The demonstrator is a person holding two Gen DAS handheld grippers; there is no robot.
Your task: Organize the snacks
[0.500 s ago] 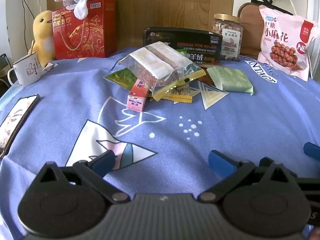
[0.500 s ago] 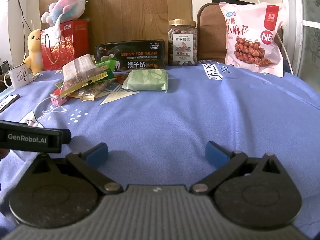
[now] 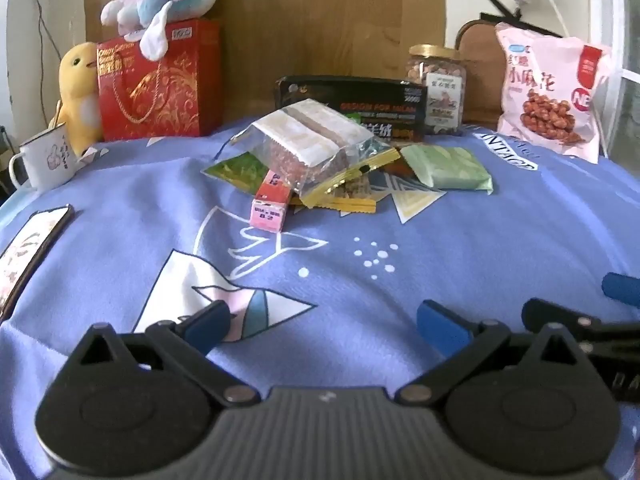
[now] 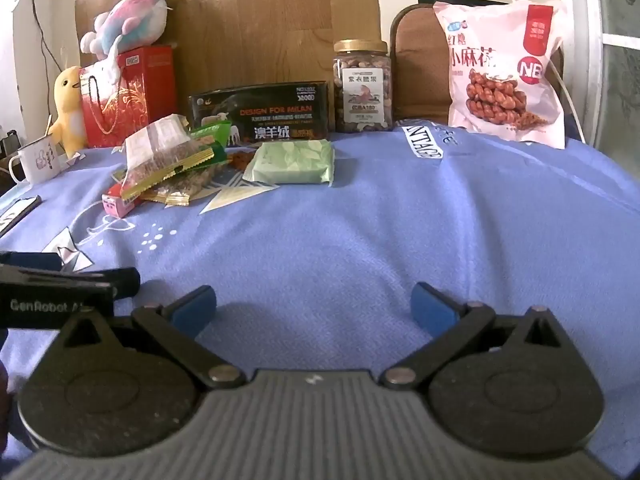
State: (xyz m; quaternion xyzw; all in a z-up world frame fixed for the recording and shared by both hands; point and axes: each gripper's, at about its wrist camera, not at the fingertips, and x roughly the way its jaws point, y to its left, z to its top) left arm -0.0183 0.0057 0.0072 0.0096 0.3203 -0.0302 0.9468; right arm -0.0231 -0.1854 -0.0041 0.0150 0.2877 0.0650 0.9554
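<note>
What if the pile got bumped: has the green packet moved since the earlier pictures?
No. The green packet lies just in front of the right end of the black box, as before.

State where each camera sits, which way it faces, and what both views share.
Left wrist: on the left gripper, angled down over the blue cloth at the snack pile; jaws open, right gripper's tip at right edge.
Right wrist: on the right gripper, facing the green packet; jaws open, left gripper at left edge.
Shared: nut jar, pink snack bag.
</note>
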